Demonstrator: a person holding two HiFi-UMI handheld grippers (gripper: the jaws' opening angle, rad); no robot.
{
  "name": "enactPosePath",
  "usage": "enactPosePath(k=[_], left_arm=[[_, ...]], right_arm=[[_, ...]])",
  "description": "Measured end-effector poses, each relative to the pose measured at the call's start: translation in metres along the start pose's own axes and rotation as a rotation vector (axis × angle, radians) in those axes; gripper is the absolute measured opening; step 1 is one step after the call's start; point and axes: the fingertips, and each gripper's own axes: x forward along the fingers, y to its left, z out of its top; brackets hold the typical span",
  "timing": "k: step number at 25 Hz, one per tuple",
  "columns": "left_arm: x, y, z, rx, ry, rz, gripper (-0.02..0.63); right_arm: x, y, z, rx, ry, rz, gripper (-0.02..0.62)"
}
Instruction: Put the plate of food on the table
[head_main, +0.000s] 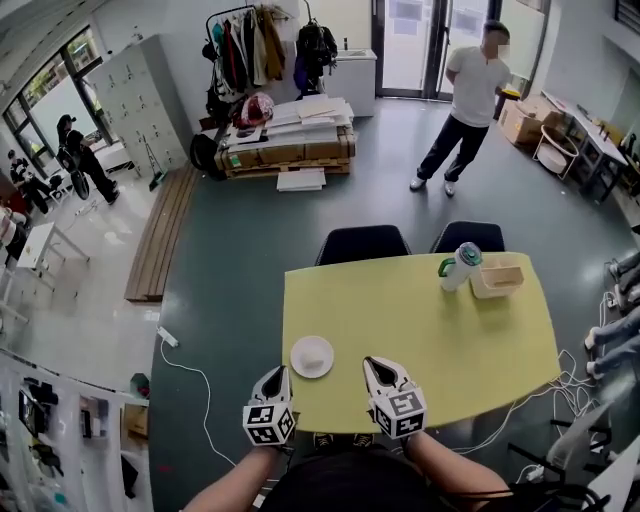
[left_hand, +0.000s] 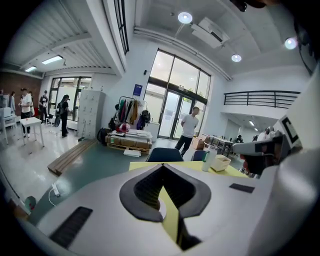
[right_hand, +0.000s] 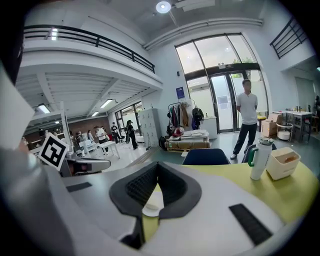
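A: Grippers first, closest to the head view. Left gripper (head_main: 277, 377), jaws?
B: Pressed together, nothing in them. Right gripper (head_main: 374, 365) is the same: jaws meet, empty. Both hang at the near edge, aimed across the table.
A: Plate?
B: White plate (head_main: 300, 366) sits flat on the yellow-green table (head_main: 480, 340), in the near-left part close to the front edge. It's between the two grippers and just ahead of them. Neither touches it. Pale lump (head_main: 315, 353) on it, presumably the food; too small to say what.
A: Why there?
B: My read: it's the nearest spot to the person, so an easy reach, and there's bare tabletop all round so nothing gets knocked. Closed, empty jaws clear of the plate suggest the placing is finished.
A: Rest of the table?
B: White bottle (head_main: 461, 267) with a green handle, upright at the far right. It's touching or just beside a beige box (head_main: 500, 279); can't tell which. Both are well apart from the plate.
A: Beyond?
B: Two dark chairs (head_main: 362, 243) tucked in at the far side, and a person (head_main: 470, 95) standing further back on the floor.
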Motion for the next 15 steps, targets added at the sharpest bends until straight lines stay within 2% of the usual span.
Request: enactPosePath(k=[7, 15], left_arm=[[-0.014, -0.016, 0.025, 0.007, -0.033, -0.019, 0.009], [-0.013, -0.031, 0.021, 0.015, -0.028, -0.062, 0.009]], right_arm=[[-0.007, 0.002, 0.018, -0.008, -0.029, 0.010, 0.012], [-0.017, 0.002, 0.024, -0.037, -0.050, -0.013, 0.011]])
